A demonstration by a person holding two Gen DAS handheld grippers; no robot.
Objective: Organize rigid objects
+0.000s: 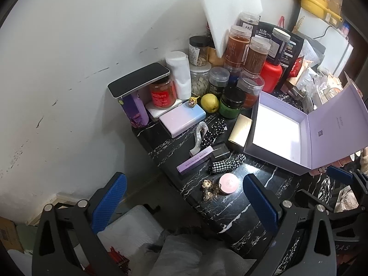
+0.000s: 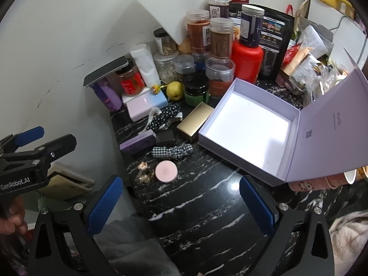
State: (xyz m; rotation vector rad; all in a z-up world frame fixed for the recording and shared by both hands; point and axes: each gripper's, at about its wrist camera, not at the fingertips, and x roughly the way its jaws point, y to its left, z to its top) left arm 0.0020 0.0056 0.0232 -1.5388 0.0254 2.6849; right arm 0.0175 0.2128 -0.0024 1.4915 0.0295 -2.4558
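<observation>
An empty lilac box (image 1: 276, 133) (image 2: 248, 133) lies open on the black marble table (image 2: 202, 218), its lid tipped back to the right. Left of it are a gold box (image 2: 195, 122), a small black box (image 2: 165, 137) and a long purple box (image 2: 138, 141). A pink round compact (image 1: 227, 184) (image 2: 166, 172) lies near the table's left edge. My left gripper (image 1: 184, 179) is open, short of the compact and above the table's edge. My right gripper (image 2: 180, 181) is also open, with bare marble between its fingers. Neither holds anything.
A checked scrunchie (image 2: 174, 151), a polka-dot bow (image 2: 165, 115) and a gold hair ornament (image 2: 143, 172) lie among the boxes. Jars, a red bottle (image 2: 247, 62), a pear (image 2: 174, 90) and a power bank (image 2: 147, 105) crowd the back. A pink cup (image 2: 340, 179) stands under the lid.
</observation>
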